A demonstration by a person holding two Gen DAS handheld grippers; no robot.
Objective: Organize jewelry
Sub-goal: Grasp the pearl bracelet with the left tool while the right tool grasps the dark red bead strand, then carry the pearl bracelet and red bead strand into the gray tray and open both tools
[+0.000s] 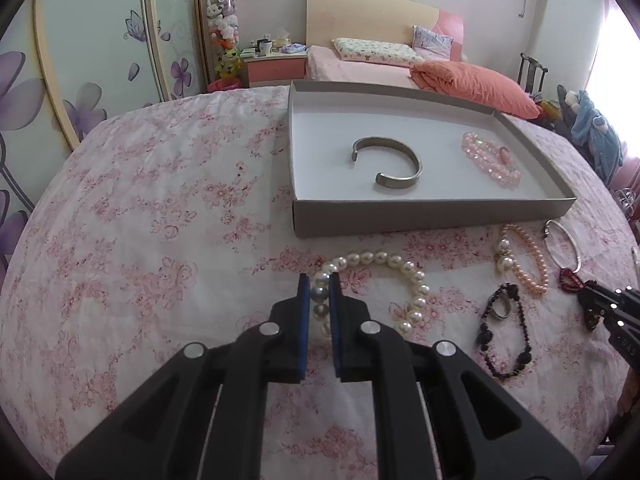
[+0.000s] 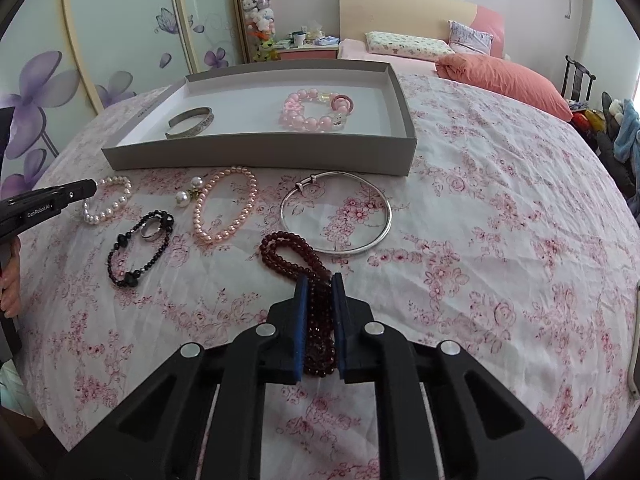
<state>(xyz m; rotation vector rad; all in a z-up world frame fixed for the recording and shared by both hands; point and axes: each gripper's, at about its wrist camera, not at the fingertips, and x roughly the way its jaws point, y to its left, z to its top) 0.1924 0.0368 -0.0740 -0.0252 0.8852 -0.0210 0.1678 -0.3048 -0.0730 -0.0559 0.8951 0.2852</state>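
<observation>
The left tongs (image 1: 319, 280) point steeply down toward the tabletop (image 1: 160, 240), their blue pads (image 1: 305, 312) drawn close together and pressing from both sides on the near end of the white pearl bracelet (image 1: 384, 276). The right tongs (image 2: 319, 280) tilt down at much the same angle, jaws narrow, clamped around the near end of the dark red bead bracelet (image 2: 288, 252). In the right wrist view the left tongs enter from the left edge, with part of a hand (image 2: 10, 280) gripping the handle below them.
</observation>
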